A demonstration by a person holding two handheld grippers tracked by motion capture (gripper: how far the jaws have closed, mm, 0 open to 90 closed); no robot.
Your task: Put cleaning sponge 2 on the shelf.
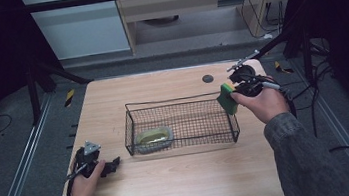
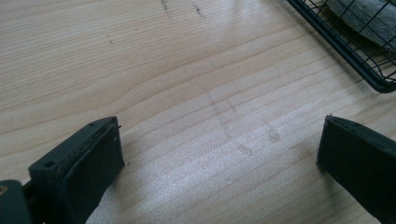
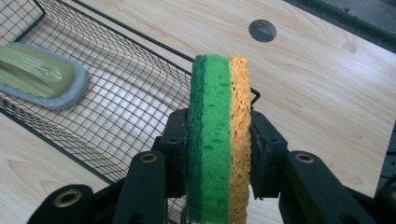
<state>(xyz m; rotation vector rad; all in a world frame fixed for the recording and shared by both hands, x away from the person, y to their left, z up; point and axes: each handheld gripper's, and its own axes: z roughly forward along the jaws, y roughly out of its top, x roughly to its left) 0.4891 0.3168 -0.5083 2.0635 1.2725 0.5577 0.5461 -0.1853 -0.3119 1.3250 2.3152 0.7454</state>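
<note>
At the basket's right end, the right tongs pinch a green-and-yellow sponge on edge, held up at the wire rim and not yet inside. One item (a pale green thing on a grey pad) already lies in the basket's left part, so the work looks partly done; what is left, by the look of it, is to carry the sponge over the rim and let go. Meanwhile the left tongs rest spread and empty on the desk, just beside the basket's near left corner.
</note>
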